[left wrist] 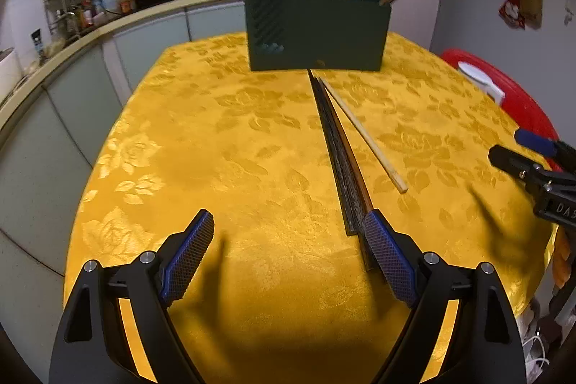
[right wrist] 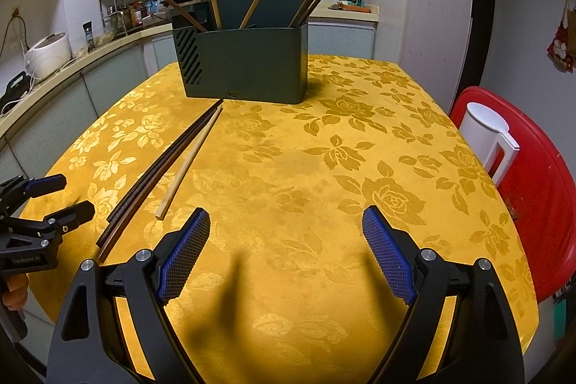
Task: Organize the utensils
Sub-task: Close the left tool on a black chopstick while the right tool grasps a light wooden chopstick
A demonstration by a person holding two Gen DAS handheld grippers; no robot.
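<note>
Chopsticks [left wrist: 338, 146] lie loose on the yellow tablecloth [left wrist: 234, 132], tips near the dark holder [left wrist: 316, 31]. Left gripper [left wrist: 288, 240] spread wide beside them; right gripper [right wrist: 286, 240] likewise released, grasping nothing.

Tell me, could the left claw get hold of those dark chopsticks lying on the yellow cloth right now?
Probably yes. The left claw is open, and the dark chopsticks lie right by its right-hand finger, with nothing between them. A slight shift sideways should bring them between the fingers. The pale chopstick beside them lies clear.
</note>
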